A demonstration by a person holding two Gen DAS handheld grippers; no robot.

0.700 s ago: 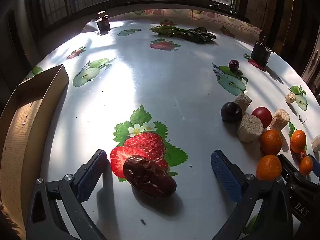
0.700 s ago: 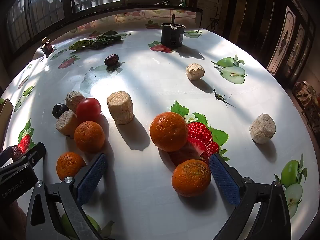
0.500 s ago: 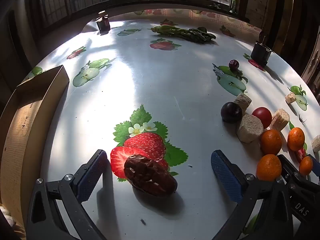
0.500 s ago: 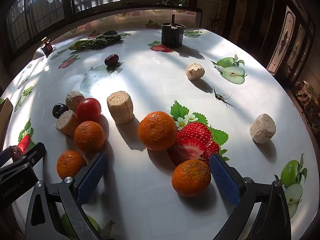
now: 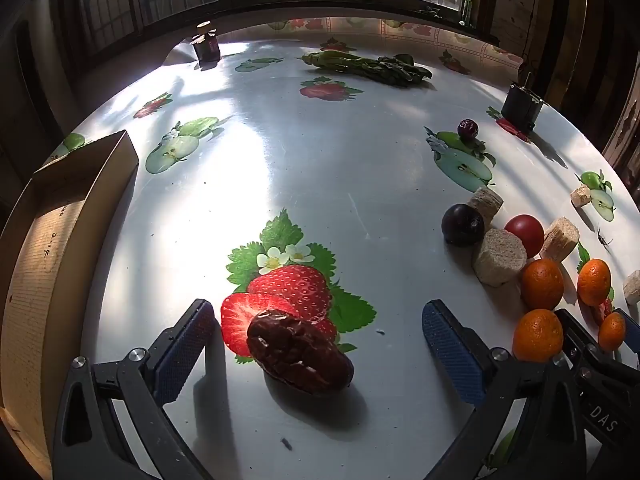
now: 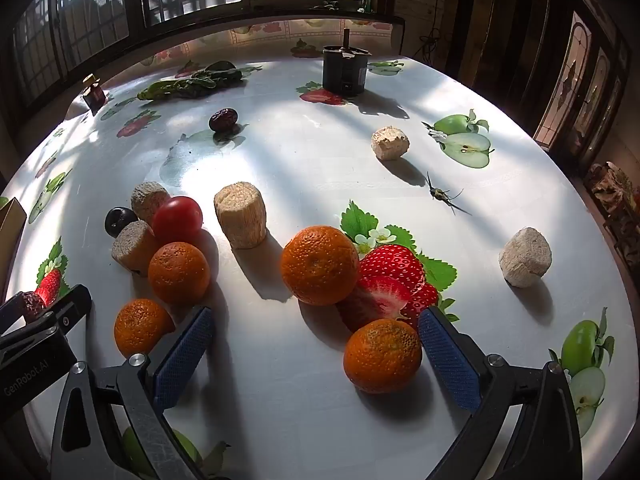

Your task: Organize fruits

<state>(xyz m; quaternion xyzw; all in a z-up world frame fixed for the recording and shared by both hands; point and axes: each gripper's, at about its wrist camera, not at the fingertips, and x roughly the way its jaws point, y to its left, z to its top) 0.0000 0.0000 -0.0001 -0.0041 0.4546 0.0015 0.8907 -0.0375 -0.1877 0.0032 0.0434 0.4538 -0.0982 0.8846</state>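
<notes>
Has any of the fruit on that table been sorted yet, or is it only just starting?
Only just starting, it seems. The box shows no fruit in the part visible. Nothing is gripped: the left gripper stands open around a date, the right gripper open beside an orange. Left loose on the table: more oranges, a tomato, a plum and a second date.

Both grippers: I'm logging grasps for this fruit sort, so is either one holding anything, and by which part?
Nothing is held. The left gripper stands open around the date, pads clear of it; the right gripper is open beside an orange.
</notes>
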